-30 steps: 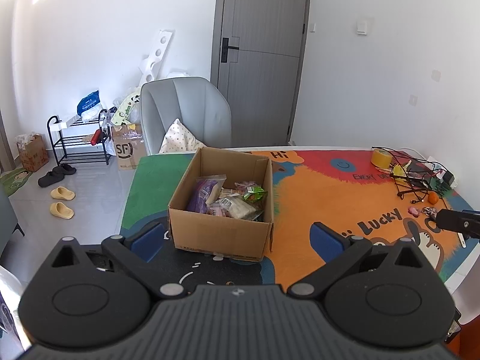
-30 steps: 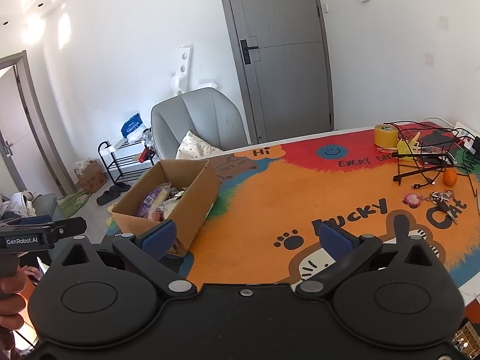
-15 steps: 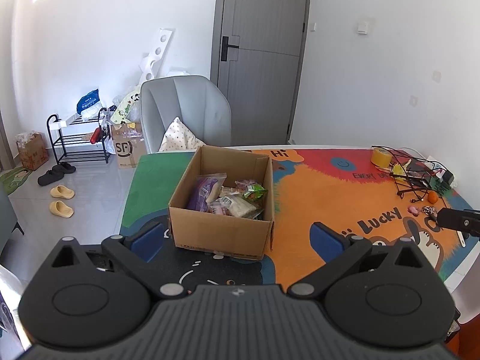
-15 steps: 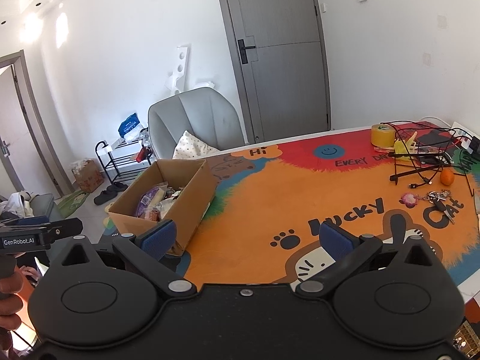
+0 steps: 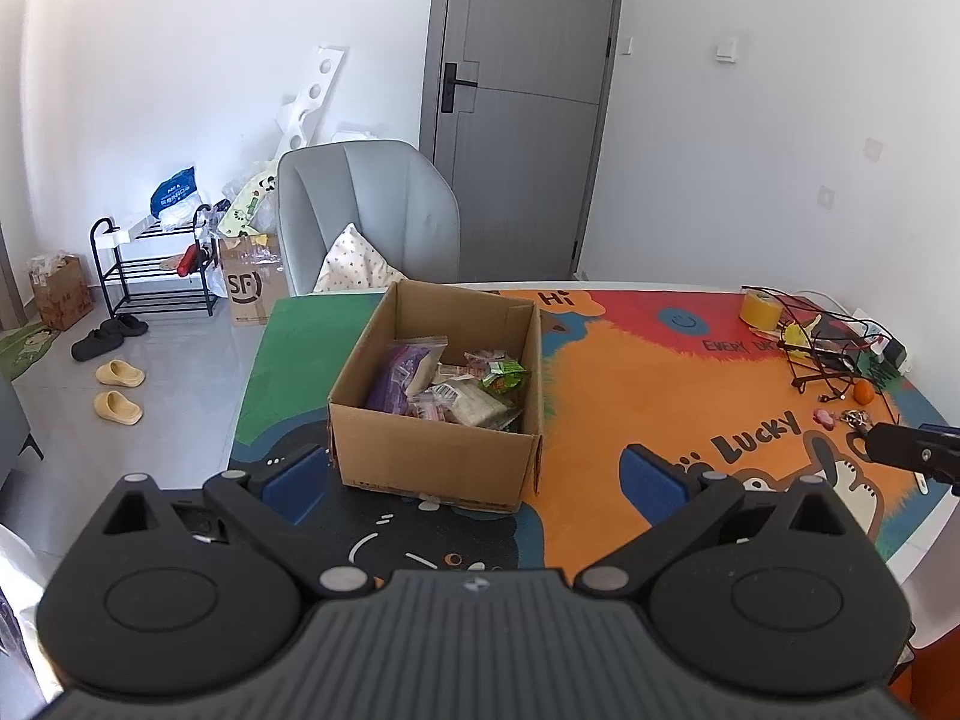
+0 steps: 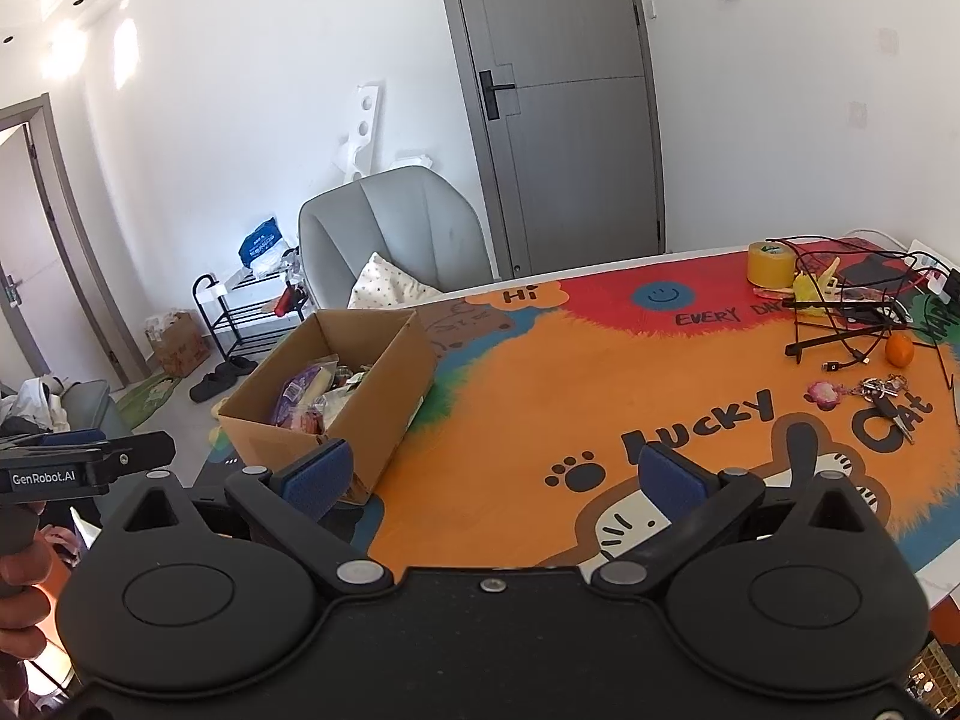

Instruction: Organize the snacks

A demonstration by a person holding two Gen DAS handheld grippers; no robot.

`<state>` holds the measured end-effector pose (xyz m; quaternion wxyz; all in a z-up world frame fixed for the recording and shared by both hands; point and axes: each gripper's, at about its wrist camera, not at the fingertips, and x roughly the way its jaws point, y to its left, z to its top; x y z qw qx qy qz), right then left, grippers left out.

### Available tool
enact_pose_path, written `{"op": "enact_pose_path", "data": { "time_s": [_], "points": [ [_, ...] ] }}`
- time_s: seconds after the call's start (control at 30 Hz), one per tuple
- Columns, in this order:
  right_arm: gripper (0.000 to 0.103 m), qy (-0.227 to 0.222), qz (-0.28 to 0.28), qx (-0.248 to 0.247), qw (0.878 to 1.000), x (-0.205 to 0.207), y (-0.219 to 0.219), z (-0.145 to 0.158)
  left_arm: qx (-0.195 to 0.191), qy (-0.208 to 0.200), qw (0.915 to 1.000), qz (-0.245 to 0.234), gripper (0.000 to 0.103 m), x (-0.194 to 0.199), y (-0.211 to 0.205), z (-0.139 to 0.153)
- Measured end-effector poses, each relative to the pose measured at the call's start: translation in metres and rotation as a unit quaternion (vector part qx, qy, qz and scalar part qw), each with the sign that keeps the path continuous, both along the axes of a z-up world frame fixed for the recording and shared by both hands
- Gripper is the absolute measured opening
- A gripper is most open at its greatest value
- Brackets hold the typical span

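Note:
An open cardboard box stands on the colourful table mat, holding several snack packets, among them a purple bag and a green one. My left gripper is open and empty, just in front of the box's near wall. In the right wrist view the box is to the left, with snacks inside. My right gripper is open and empty above the orange part of the mat, to the right of the box.
A black wire rack, a yellow tape roll, an orange and keys lie at the table's far right. A grey chair stands behind the table. A shoe rack and slippers are on the floor at left.
Both views have shifted slightly; the box appears a touch farther left in the right wrist view. Both grippers stay open and empty.

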<state>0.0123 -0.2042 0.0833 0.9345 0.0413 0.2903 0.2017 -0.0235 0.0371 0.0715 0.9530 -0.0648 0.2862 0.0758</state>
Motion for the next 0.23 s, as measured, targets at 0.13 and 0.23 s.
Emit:
{"op": "enact_pose_path", "data": {
  "time_s": [0.13, 0.23],
  "points": [
    [0.103, 0.000, -0.001, 0.000, 1.000, 0.0009, -0.0002, 0.0002, 0.002, -0.002, 1.0000, -0.003, 0.103, 0.0007, -0.0013, 0.0014],
    [0.103, 0.001, -0.001, 0.001, 1.000, 0.0009, -0.0004, -0.0005, 0.002, -0.001, 1.0000, -0.005, 0.103, 0.0008, -0.0020, 0.0015]
  ]
}}
